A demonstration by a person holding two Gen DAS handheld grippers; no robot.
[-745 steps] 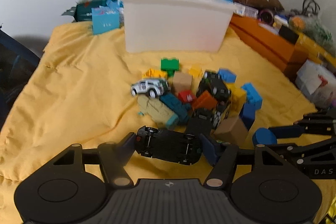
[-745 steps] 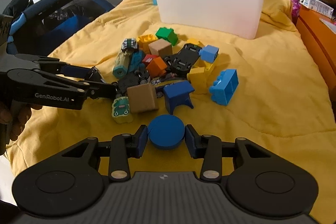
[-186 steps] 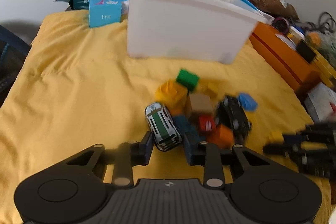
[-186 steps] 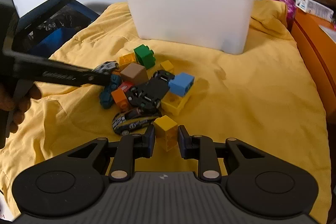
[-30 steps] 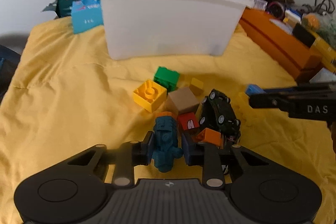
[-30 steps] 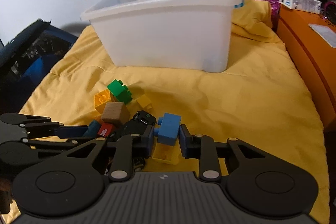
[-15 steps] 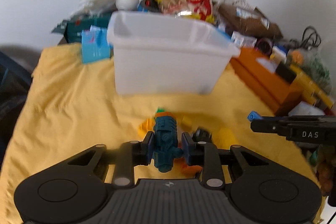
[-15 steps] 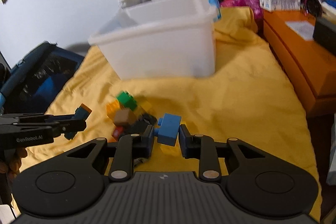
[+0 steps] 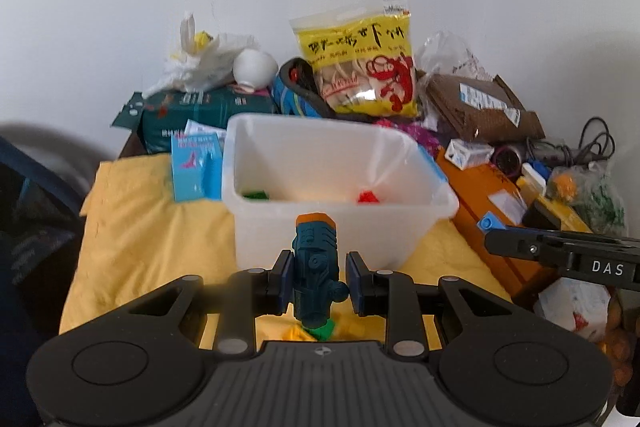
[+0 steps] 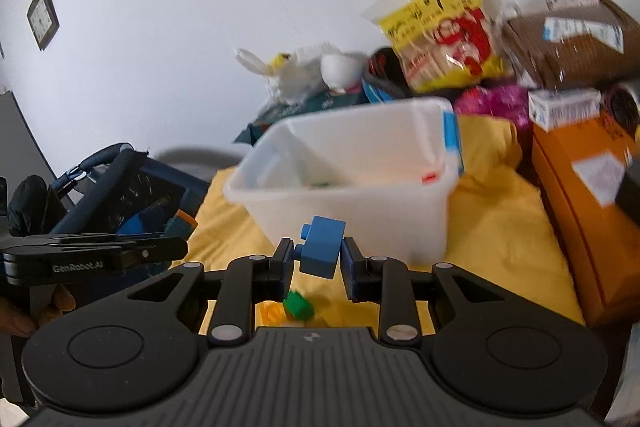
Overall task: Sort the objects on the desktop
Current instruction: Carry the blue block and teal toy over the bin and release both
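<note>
My left gripper (image 9: 316,281) is shut on a teal toy with an orange tip (image 9: 315,267), held in the air in front of the white plastic bin (image 9: 404,239). My right gripper (image 10: 316,267) is shut on a light blue brick (image 10: 320,251), also raised before the bin (image 10: 360,215). Green and red pieces lie inside the bin. Below the grippers a green brick (image 10: 298,305) and a yellow brick (image 10: 272,313) rest on the yellow cloth (image 10: 496,227). In the left wrist view the right gripper (image 9: 490,227) shows at the right with the blue brick; in the right wrist view the left gripper (image 10: 182,227) shows at the left.
Behind the bin stand a yellow snack bag (image 9: 356,63), a white plastic bag (image 9: 200,63), a teal box (image 9: 192,115) and a brown package (image 9: 476,107). An orange box (image 10: 580,211) flanks the cloth on the right. A dark blue bag (image 10: 120,187) sits at the left.
Both grippers have risen with their toys, from just above the pile to about the bin's rim. The bin's inside has come into view and the pile has dropped mostly out of sight.
</note>
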